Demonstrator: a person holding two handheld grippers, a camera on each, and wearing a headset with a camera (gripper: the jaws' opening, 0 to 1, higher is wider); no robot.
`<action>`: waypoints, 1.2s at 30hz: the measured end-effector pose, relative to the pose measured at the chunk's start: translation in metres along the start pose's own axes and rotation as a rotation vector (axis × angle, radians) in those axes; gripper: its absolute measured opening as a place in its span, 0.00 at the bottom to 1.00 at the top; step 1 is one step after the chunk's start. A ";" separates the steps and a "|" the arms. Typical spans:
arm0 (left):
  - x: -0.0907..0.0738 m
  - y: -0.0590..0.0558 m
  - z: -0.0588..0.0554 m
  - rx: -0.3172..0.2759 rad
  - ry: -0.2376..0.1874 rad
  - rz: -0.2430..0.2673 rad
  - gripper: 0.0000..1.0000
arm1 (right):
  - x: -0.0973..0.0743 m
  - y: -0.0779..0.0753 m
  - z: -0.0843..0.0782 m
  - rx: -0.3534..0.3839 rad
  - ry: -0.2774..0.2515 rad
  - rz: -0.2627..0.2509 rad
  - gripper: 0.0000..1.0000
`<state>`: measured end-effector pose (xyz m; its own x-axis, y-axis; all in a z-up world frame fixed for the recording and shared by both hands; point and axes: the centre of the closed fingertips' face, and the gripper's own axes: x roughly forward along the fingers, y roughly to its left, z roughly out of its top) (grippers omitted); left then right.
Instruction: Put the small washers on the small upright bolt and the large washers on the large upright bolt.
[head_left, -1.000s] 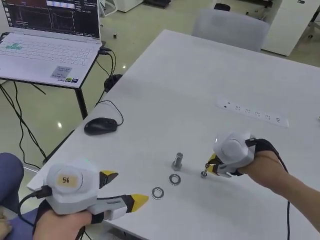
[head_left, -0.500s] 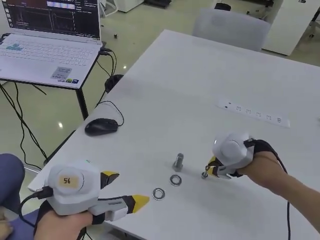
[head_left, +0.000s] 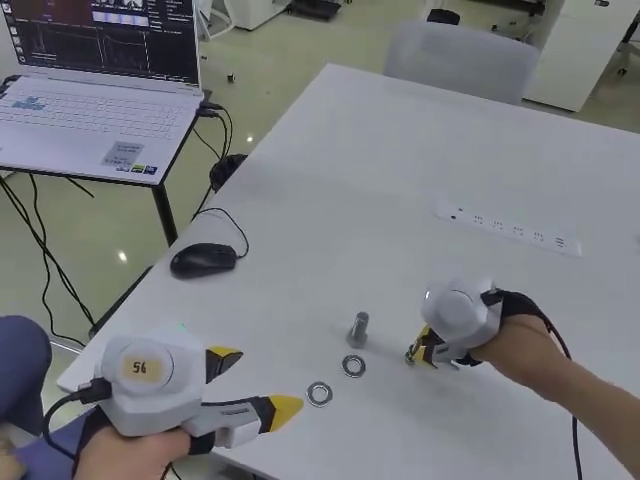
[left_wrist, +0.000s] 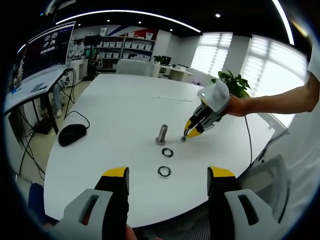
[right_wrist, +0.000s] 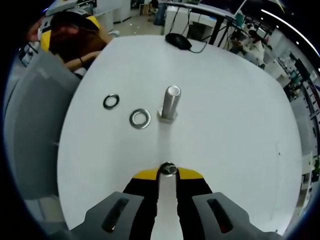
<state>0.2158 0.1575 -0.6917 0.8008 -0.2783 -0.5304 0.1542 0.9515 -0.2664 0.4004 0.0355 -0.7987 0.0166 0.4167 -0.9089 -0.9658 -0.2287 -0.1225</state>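
Observation:
The large upright bolt (head_left: 359, 328) (right_wrist: 170, 104) (left_wrist: 161, 135) stands mid-table. Two loose washers (head_left: 353, 366) (head_left: 319, 393) lie just in front of it, also seen as washers (right_wrist: 140, 118) (right_wrist: 111, 101) in the right gripper view. My right gripper (head_left: 415, 352) (right_wrist: 168, 172) is tipped down over the small upright bolt (left_wrist: 184, 136). Its jaws are nearly together on a small ring-shaped washer (right_wrist: 168, 169) at the bolt's top. My left gripper (head_left: 255, 380) (left_wrist: 169, 175) is open at the near table edge, short of the loose washers, with nothing in it.
A black mouse (head_left: 203, 260) with its cable lies at the left of the white table (head_left: 400, 170). A white power strip (head_left: 510, 228) sits at the far right. A laptop (head_left: 90, 110) is on a side stand to the left, and a grey chair (head_left: 460, 55) stands beyond the table.
The head camera has tilted a little. My right gripper has settled slightly lower over the small bolt. My left gripper has hardly moved.

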 end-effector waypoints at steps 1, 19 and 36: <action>0.000 0.000 0.000 0.000 0.001 0.000 0.63 | 0.001 0.001 -0.001 0.002 0.000 0.002 0.14; -0.005 0.001 -0.001 0.003 0.010 0.010 0.62 | 0.013 0.004 -0.007 0.050 0.001 0.016 0.17; -0.002 -0.003 0.002 0.091 0.069 -0.057 0.62 | -0.036 -0.003 -0.008 0.277 -0.155 -0.164 0.21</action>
<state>0.2151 0.1556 -0.6884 0.7479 -0.3375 -0.5717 0.2527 0.9410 -0.2250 0.4054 0.0139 -0.7688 0.1578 0.5615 -0.8123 -0.9875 0.0904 -0.1293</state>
